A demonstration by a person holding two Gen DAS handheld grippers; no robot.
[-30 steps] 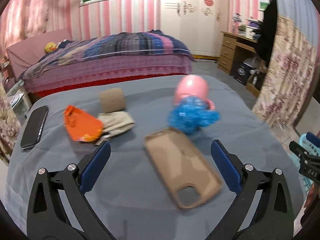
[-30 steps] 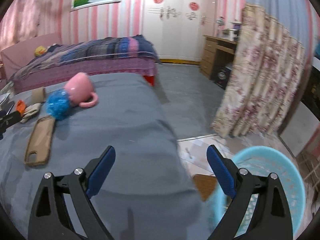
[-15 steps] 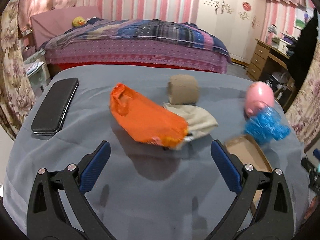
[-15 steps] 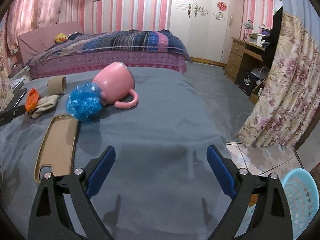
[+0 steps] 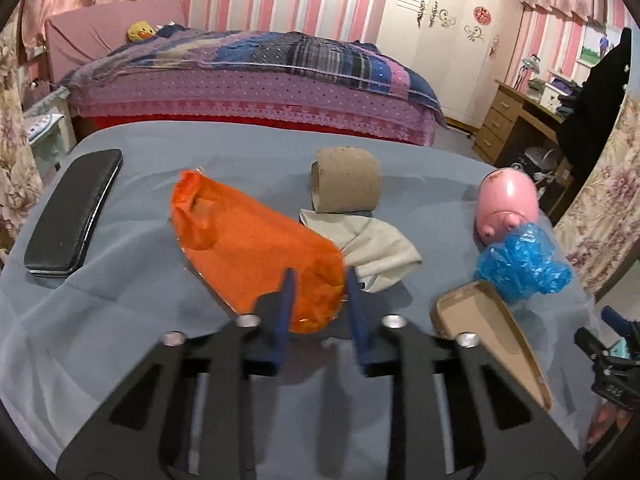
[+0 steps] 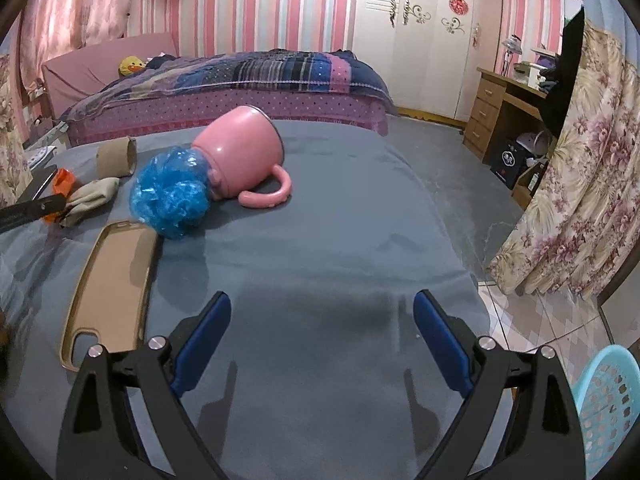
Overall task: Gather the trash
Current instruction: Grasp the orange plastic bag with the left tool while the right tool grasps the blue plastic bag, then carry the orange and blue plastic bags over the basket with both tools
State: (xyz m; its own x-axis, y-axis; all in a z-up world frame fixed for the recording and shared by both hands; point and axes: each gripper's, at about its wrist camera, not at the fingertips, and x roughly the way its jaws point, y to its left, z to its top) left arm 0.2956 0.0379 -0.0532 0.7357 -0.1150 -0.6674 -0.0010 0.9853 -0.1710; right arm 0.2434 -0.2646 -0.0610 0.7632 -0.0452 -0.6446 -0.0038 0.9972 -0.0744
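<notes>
1. Pinching the near end of the orange wrapper [image 5: 248, 248] with my left gripper [image 5: 318, 284]: the two blue fingers sit close together on either side of the crumpled end. I judge them clenched on it, though the contact itself is partly hidden, so the grip may be only on a fold.
2. Wrapper location: flat on the grey cloth of the table [image 5: 120, 320], its far end toward the black phone [image 5: 74, 212], its right edge overlapping the beige cloth [image 5: 376, 246]. Cardboard tube [image 5: 346, 186] just behind that cloth.
3. Other likely trash: blue plastic wad [image 6: 172, 196] touching the tipped pink mug [image 6: 240, 152]. Tan phone case [image 6: 110, 288] lies beside the wad; I would not count it as trash.
4. My right gripper [image 6: 322, 336] hovers over bare cloth, fingers wide apart, holding nothing.
5. Step in hand: first pickup, grasp made, lift not yet done.
6. Next move calls for lifting straight up so the beige cloth is not dragged along, then carrying across the table to the light blue basket [image 6: 608, 404] on the floor at the right. Thin film may slip; keep the squeeze.
</notes>
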